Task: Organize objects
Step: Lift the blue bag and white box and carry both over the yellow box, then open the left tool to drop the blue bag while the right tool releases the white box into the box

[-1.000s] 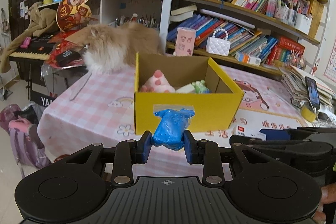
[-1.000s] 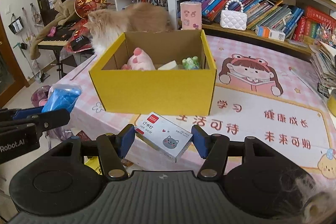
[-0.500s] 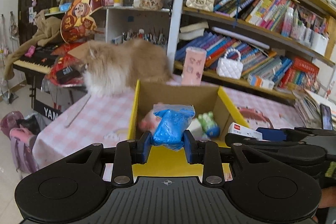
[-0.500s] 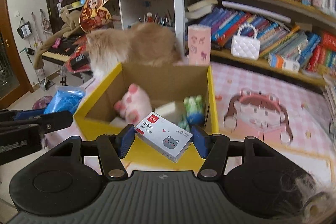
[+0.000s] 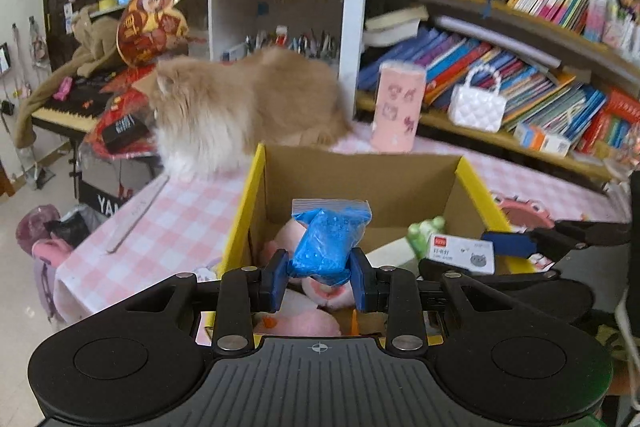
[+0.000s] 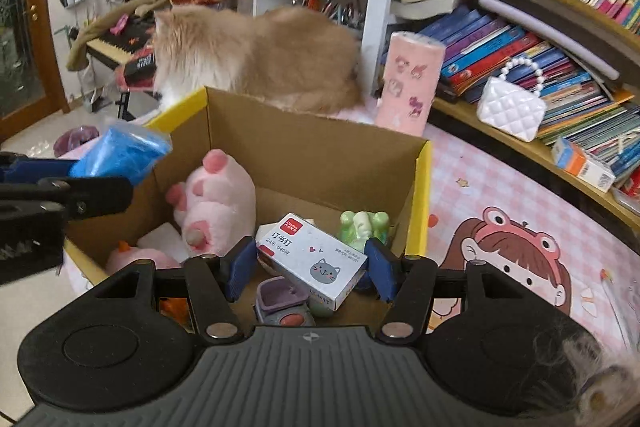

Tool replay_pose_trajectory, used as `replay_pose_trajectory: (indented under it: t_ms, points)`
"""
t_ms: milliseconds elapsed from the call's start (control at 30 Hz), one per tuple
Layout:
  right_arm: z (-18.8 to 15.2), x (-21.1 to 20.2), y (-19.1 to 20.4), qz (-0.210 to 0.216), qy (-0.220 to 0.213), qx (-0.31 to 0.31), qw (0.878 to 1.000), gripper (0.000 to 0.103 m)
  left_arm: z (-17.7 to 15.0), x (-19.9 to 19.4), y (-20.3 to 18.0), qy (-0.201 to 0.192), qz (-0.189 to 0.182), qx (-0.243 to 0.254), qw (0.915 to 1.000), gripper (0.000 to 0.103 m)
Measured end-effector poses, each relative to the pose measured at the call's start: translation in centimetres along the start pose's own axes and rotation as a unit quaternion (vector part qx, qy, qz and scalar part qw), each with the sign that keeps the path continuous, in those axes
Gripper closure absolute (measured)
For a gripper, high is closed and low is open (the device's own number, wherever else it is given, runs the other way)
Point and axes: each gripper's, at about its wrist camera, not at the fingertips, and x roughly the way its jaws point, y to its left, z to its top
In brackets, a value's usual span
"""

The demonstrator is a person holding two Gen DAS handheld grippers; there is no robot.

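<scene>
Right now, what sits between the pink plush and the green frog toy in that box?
In the right wrist view, the white staple box, held in the right claw, hangs between the pink plush and green frog toy.

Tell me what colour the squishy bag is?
Blue bag; clearest in the left wrist view.

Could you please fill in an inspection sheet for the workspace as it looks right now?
Surface: table under a pink checked cloth with a cartoon girl print.
Job's things: yellow cardboard box, open; inside are a pink plush toy, a green frog figure and a purple item.
Clutter: pink printed carton behind the box; white quilted handbag on the shelf.
Grippers: left gripper holds a blue bag over the box; right gripper holds a white staples box over the box.
Cables: nothing seen.
Surroundings: fluffy cat on the table behind the box; bookshelves; keyboard piano at left.
</scene>
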Motion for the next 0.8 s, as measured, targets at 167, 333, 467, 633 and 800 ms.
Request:
replay_pose_trajectory:
  t_ms: [167, 333, 467, 633, 800]
  points:
    - [0.1, 1.6, -0.4, 0.012, 0.022, 0.001, 1.0, 0.046, -0.3, 2.2, -0.1, 0.036, 0.008, -0.004, 0.9993, 0.072]
    - [-0.4, 2.1, -0.3, 0.019, 0.031, -0.008, 0.999, 0.045, -0.7, 2.8, -0.7, 0.049, 0.014, 0.009, 0.9987, 0.069]
    - [-0.4, 1.8, -0.3, 0.007, 0.029, -0.004, 1.0, 0.044, -0.3, 2.1, -0.5, 0.038, 0.036, 0.004, 0.9986, 0.044]
    - [-0.5, -1.5, -1.1, -0.009, 0.001, 0.043, 0.999, 0.037, 0.3, -1.4, 0.6, -0.004, 0.02, -0.02, 0.9996, 0.024]
    - [-1.5, -6.2, -1.1, -0.048, -0.03, 0.091, 0.994, 0.029, 0.5, -5.4, 0.7, -0.044, 0.001, -0.017, 0.9989, 0.012]
